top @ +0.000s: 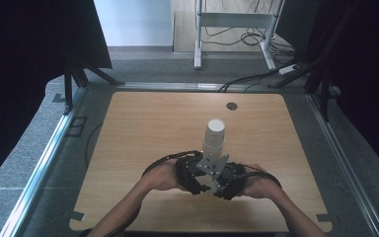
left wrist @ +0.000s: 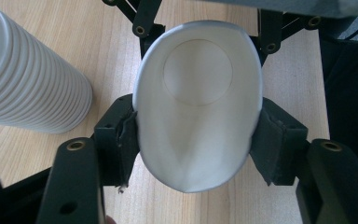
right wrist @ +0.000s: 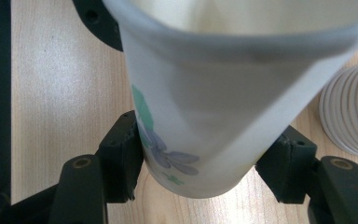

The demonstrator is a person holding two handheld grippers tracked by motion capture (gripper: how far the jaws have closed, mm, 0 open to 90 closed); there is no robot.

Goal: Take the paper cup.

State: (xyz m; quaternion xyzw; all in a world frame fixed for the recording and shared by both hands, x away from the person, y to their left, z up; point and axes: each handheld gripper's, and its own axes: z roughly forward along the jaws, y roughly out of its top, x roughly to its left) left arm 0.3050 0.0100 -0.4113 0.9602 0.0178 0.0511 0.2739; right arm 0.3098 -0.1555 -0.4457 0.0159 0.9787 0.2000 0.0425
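Item: one paper cup point(left wrist: 198, 116), squeezed oval between the left gripper point(left wrist: 198, 140) pads. Right gripper point(right wrist: 209, 158) clamped its flower-printed wall lower down. Cup stack point(left wrist: 28, 79) stood just beside the left fingers. Risk: opposing pulls or extra squeeze could crease or tear the cup.

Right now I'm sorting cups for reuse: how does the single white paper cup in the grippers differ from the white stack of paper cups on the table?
The single white paper cup is squeezed oval between both grippers' jaws; the stack of paper cups keeps a round mouth. The single cup is held, while the stack stands free on the wooden table. Both are white paper.
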